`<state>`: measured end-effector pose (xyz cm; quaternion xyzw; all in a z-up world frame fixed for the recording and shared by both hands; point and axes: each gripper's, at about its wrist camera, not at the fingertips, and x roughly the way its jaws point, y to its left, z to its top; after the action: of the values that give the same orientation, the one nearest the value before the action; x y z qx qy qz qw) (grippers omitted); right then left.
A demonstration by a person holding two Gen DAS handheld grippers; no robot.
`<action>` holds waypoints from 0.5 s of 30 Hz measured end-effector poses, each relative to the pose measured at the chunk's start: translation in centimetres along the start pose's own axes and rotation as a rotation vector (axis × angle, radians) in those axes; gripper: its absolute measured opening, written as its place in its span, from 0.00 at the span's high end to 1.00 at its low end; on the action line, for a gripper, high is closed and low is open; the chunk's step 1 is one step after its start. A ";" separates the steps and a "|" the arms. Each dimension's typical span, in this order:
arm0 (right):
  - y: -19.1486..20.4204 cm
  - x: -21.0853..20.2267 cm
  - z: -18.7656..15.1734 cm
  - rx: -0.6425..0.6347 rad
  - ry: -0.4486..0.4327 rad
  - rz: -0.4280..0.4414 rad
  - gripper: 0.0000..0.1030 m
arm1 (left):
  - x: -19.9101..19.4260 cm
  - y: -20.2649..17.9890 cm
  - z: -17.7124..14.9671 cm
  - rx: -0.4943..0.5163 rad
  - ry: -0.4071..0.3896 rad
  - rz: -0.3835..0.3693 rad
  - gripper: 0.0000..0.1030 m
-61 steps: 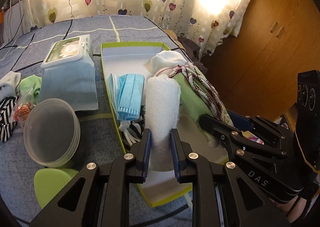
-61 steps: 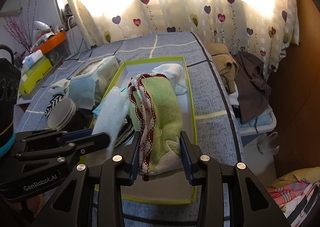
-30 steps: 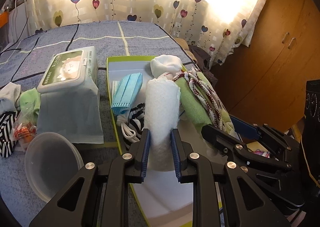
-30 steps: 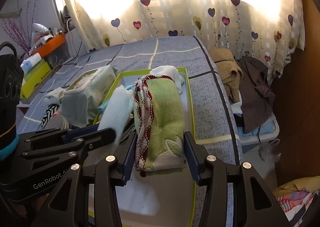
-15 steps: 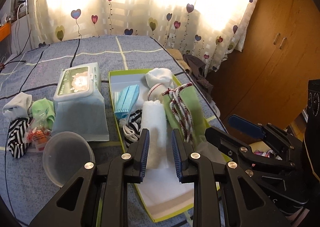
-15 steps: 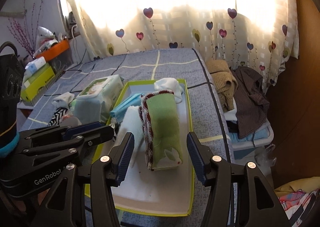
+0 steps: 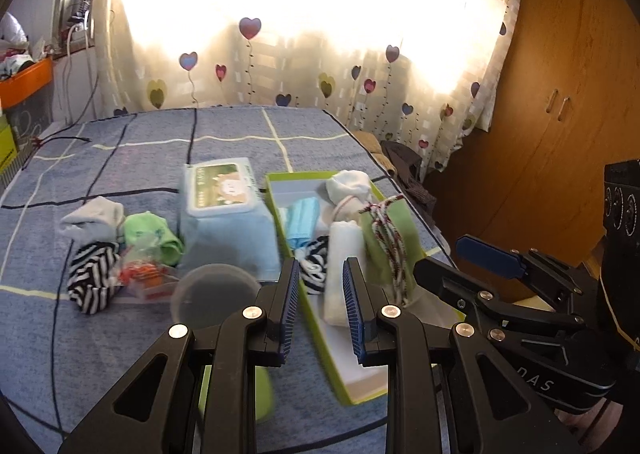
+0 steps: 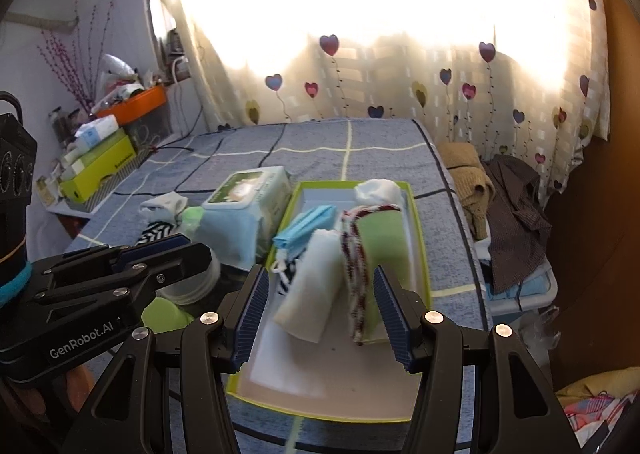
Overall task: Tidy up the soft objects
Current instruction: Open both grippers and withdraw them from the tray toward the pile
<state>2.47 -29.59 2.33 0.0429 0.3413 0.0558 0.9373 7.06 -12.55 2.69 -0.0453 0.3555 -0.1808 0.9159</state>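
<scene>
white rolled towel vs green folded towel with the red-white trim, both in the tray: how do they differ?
Colour: the white rolled towel is plain white; the green folded towel with red-and-white trim is green, with braided edging along one side.
Shape: the white one is a slim roll; the green one is a wider, flatter fold.
Place: the white one lies between the blue face masks and the green one.
Shared: both lie lengthwise, side by side, in the green-rimmed tray, ungripped.

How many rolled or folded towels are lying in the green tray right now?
2. The white towel roll lies mid-tray; the green towel with the red-and-white trim sits beside it, nearer the tray's right rim. Others may be hidden beneath.
</scene>
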 end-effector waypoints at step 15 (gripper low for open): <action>7.0 0.8 1.1 -0.114 -0.008 0.102 0.47 | -3.9 6.5 -1.3 -0.098 -0.049 0.106 0.77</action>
<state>3.28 -22.58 3.47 0.0069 0.3314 0.1225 0.9355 5.44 -4.99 2.83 -0.0755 0.3431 -0.1132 0.9294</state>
